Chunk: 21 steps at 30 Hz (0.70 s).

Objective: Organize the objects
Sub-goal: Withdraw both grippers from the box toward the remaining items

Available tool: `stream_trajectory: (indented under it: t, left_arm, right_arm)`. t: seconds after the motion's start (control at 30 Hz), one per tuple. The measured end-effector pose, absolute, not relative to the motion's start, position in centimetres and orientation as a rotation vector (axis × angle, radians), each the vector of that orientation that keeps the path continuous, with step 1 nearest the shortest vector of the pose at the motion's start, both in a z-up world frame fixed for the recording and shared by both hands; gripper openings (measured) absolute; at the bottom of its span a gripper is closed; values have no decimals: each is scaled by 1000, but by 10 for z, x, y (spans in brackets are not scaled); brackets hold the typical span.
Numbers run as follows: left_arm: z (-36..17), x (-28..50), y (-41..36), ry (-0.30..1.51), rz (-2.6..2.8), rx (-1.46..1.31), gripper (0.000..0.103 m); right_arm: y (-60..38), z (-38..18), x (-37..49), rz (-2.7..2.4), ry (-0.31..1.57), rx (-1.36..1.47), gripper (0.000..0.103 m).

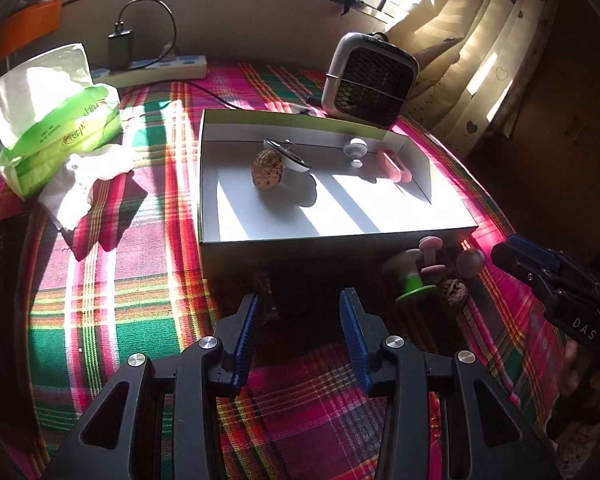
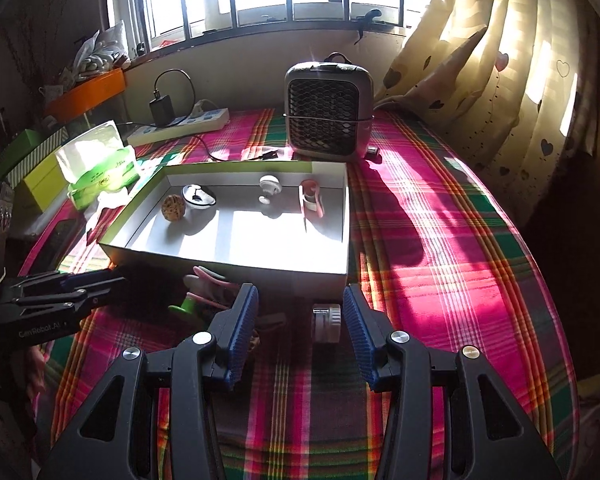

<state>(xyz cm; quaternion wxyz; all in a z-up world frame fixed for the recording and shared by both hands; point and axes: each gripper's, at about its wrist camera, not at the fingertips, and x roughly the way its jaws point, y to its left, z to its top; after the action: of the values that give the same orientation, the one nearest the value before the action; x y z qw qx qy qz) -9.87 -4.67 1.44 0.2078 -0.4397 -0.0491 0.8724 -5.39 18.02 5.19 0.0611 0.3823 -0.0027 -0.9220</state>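
Observation:
An open white box (image 1: pixel 340 236) (image 2: pixel 228 260) on the plaid cloth holds a walnut (image 1: pixel 267 168), a black-and-white round piece (image 1: pixel 288 154), a white knob (image 1: pixel 355 150) and a pink item (image 1: pixel 394 164). Loose in front of its near right corner lie a green spool (image 1: pixel 414 280) (image 2: pixel 188 304), pink pieces (image 1: pixel 430 254), a second walnut (image 1: pixel 455 291) and a round lid (image 1: pixel 470 263). My left gripper (image 1: pixel 302 300) stands open above the cloth before the box. My right gripper (image 2: pixel 300 294) is open too; a white cylinder (image 2: pixel 327 322) lies just beyond its fingertips, untouched.
A green tissue pack (image 1: pixel 60 128) with loose tissue sits left of the box. Behind it stand a small fan (image 2: pixel 328 112) and a power strip (image 2: pixel 180 126) with a charger. Curtains (image 2: pixel 500 80) hang at the right. A dark flat object (image 1: pixel 4 320) lies at the left edge.

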Motion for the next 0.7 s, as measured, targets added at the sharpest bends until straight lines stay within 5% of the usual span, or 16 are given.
stream_trajectory:
  t: [0.7]
  left_arm:
    - [15,-64,-29,-13,2376,-1181,39]
  right_arm:
    - [174,31,-42,-2708,-35,1224,46]
